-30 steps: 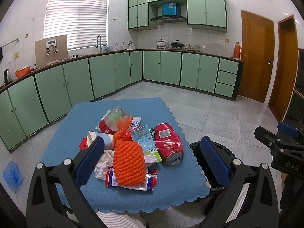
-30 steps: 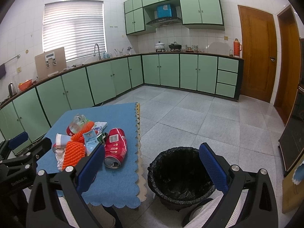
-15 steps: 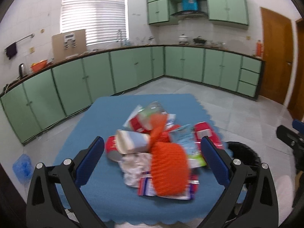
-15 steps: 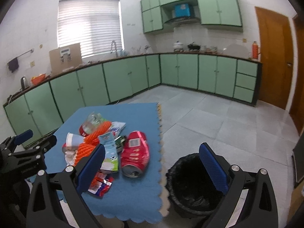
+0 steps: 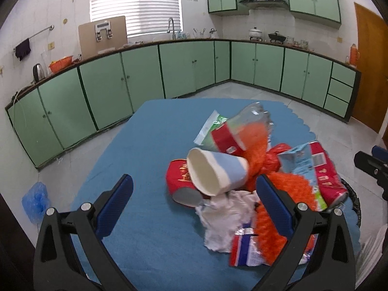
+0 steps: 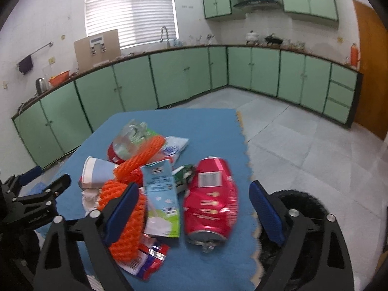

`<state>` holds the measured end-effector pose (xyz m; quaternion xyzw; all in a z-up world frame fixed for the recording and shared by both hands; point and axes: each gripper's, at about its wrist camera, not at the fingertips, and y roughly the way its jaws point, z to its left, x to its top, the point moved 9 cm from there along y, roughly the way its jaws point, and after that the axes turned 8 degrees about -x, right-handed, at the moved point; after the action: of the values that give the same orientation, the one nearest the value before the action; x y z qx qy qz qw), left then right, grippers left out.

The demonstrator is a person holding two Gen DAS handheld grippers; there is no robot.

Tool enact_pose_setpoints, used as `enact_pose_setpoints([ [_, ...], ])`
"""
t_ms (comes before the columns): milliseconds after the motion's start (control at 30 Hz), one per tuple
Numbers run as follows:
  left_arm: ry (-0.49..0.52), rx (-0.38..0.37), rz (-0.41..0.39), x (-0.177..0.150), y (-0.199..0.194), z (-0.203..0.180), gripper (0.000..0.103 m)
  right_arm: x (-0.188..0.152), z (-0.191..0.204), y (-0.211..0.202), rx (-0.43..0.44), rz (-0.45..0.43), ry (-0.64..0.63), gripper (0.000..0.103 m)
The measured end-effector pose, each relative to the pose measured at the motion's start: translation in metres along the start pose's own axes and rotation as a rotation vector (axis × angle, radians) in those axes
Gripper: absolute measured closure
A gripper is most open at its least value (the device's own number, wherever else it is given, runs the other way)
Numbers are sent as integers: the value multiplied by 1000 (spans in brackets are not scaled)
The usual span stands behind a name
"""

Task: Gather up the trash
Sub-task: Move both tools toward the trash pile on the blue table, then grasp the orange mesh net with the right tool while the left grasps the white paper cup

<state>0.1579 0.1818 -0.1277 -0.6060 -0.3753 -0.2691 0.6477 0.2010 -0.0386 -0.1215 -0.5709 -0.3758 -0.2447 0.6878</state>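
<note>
Meanwhile both grippers had come in lower and closer to the heap of trash on the blue surface (image 5: 150, 218), so that the pile filled far more of each view than it had a second before; the kitchen cabinets (image 5: 135, 77) had slid up and away accordingly. The left gripper (image 5: 194, 200) stood with its jaws wide and nothing pressed between them, framing the paper cup (image 5: 215, 172) that lay on its side atop a small red can (image 5: 177, 179), with crumpled white paper (image 5: 225, 220) just below; the orange foam net (image 5: 288, 194) lay beside its right-hand jaw. The right gripper (image 6: 194, 209) had its jaws broad but closing slightly; between them lay the crushed red can (image 6: 211, 198) and the milk carton (image 6: 162, 198), neither yet touched by a pad. The black-lined bin (image 6: 305, 223) stood on the floor just off the surface's scalloped edge, near the right gripper, and appeared to hold none of this heap; every piece was on the surface. In my judgement the approach was nearly over and the first grasps were at hand, the cup for the left and the can for the right; nothing had yet been collected.
</note>
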Motion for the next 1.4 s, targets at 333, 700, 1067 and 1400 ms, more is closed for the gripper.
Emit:
enact_pose_setpoints([
  [333, -47, 26, 31, -10, 19, 34, 5, -24, 69, 28, 160, 97, -90, 43],
  [700, -55, 4, 35, -13, 25, 33, 5, -33, 92, 23, 266, 119, -163, 102],
  [1067, -43, -51, 12, -1, 22, 10, 5, 11, 65, -16, 227, -17, -138, 103],
  [1400, -26, -108, 67, 0, 49, -11, 31, 14, 44, -8, 189, -14, -104, 103],
])
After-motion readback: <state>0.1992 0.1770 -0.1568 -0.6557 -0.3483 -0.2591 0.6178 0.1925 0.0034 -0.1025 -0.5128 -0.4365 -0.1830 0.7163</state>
